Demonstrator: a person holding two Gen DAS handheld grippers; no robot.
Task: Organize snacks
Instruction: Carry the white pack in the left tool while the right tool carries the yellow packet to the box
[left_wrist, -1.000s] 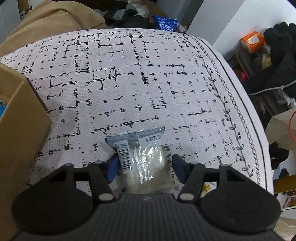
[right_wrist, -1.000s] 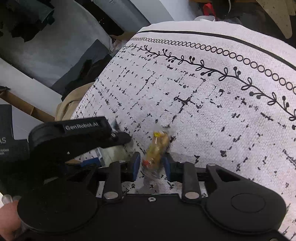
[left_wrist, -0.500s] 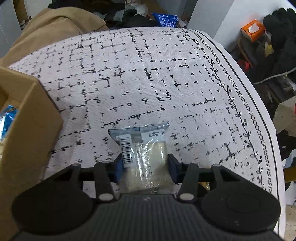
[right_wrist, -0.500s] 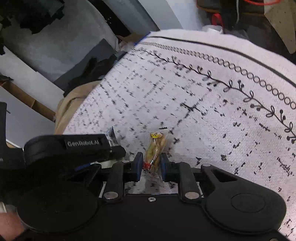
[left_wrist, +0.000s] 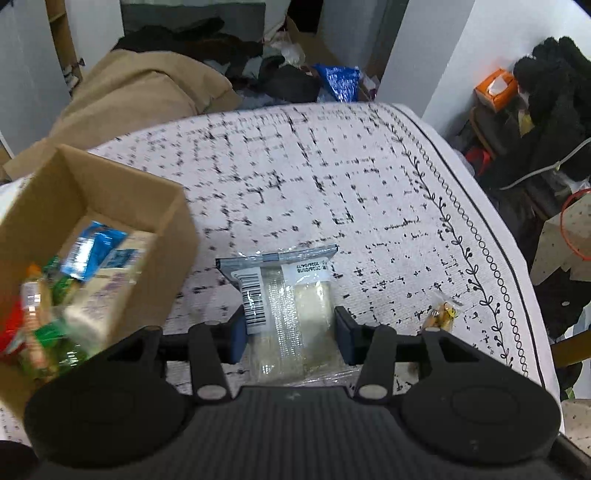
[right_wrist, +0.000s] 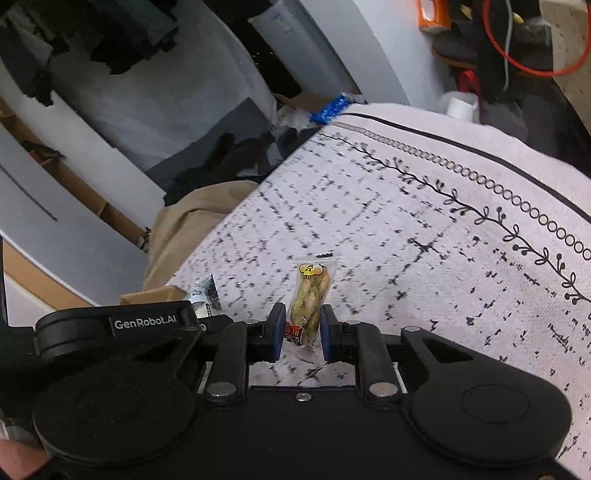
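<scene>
While each hand-held gripper pinches one packet, one box (left_wrist: 162, 236) nearby

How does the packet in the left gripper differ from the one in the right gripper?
The clear flat packet in the left gripper is wide, pale, and carries a barcode label; the narrow snack packet in the right gripper is slim, holding yellow-green pieces under a cartoon print. The flat one needs wider jaws. Both are see-through, clamped and off the patterned cloth.
</scene>
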